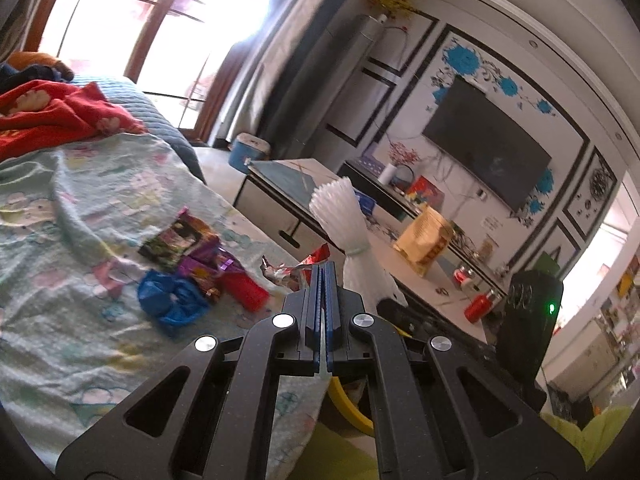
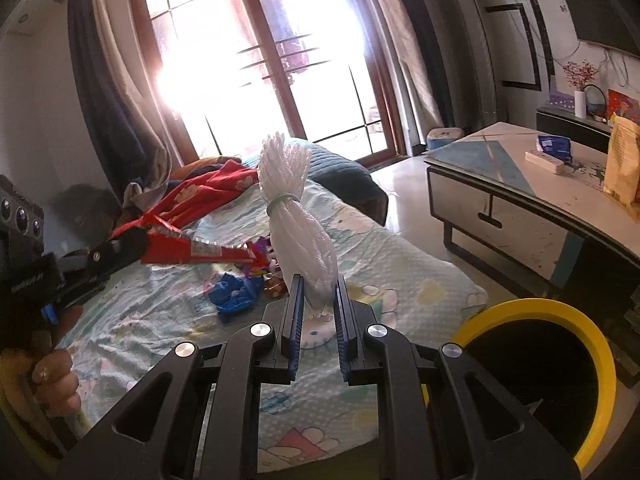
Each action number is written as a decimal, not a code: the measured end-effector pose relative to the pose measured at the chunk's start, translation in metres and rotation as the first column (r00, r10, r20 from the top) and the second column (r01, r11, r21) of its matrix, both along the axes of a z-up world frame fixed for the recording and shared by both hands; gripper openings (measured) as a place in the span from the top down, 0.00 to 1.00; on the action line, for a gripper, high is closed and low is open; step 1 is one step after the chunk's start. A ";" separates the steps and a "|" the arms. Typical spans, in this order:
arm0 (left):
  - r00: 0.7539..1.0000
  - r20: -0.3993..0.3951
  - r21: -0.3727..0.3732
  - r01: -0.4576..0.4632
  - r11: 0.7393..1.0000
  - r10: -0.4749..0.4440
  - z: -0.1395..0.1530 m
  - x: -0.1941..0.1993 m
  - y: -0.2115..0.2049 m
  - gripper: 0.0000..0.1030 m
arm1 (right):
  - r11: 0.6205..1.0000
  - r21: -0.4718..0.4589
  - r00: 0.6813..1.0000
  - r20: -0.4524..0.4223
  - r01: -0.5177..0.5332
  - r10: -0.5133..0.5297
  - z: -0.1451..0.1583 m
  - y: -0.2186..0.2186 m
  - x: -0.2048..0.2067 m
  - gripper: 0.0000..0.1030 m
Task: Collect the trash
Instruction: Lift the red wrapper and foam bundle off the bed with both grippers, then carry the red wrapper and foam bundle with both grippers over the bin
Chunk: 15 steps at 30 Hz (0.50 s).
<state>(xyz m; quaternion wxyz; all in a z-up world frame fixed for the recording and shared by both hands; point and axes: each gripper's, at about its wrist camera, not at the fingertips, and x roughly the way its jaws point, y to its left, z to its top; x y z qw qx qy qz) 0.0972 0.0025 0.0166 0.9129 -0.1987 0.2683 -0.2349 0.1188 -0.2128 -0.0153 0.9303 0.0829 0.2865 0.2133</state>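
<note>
Right claw [image 2: 316, 300] grips ribbed white foam netting [image 2: 296, 216]; left claw [image 1: 322, 280] pinches crinkled red wrapper [image 2: 192, 246].

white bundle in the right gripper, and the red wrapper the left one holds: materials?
White bundle: looks like foam-plastic netting, matte and ribbed, cinched by a pale green band; could be thin plastic tubing. It sits between the right gripper fingers. Red wrapper: glossy plastic or foil film, crinkled with sharp highlights and a printed label, pinched by the left gripper.
</note>
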 end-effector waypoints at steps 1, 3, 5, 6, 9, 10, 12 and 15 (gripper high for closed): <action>1.000 -0.001 0.005 0.010 1.000 -0.010 -0.001 -0.001 -0.005 1.00 | 1.000 -0.001 1.000 -0.001 0.004 -0.004 0.000 -0.002 0.000 0.86; 1.000 -0.004 0.012 0.028 1.000 -0.028 -0.003 -0.001 -0.012 1.00 | 1.000 -0.002 1.000 -0.003 0.015 -0.015 0.000 -0.007 -0.001 0.86; 0.999 -0.007 0.021 0.049 0.999 -0.049 -0.006 -0.001 -0.020 1.00 | 1.000 -0.005 1.000 -0.006 0.024 -0.024 -0.001 -0.013 -0.001 0.86; 0.998 -0.009 0.024 0.059 0.998 -0.058 -0.007 -0.001 -0.024 1.00 | 1.000 -0.007 1.000 -0.007 0.030 -0.030 -0.002 -0.016 -0.002 0.86; 0.996 -0.013 0.033 0.083 0.996 -0.083 -0.009 -0.002 -0.035 1.00 | 0.999 -0.015 0.999 -0.012 0.047 -0.048 -0.003 -0.024 -0.003 0.86; 0.996 -0.015 0.037 0.093 0.995 -0.092 -0.010 -0.002 -0.039 1.00 | 0.998 -0.018 0.998 -0.014 0.056 -0.056 -0.004 -0.028 -0.003 0.86; 0.994 -0.017 0.043 0.110 0.993 -0.110 -0.011 -0.003 -0.046 1.00 | 0.997 -0.022 0.997 -0.019 0.069 -0.069 -0.006 -0.034 -0.005 0.86; 0.991 -0.019 0.052 0.133 0.990 -0.133 -0.013 -0.004 -0.056 1.00 | 0.995 -0.029 0.995 -0.024 0.092 -0.092 -0.009 -0.044 -0.005 0.86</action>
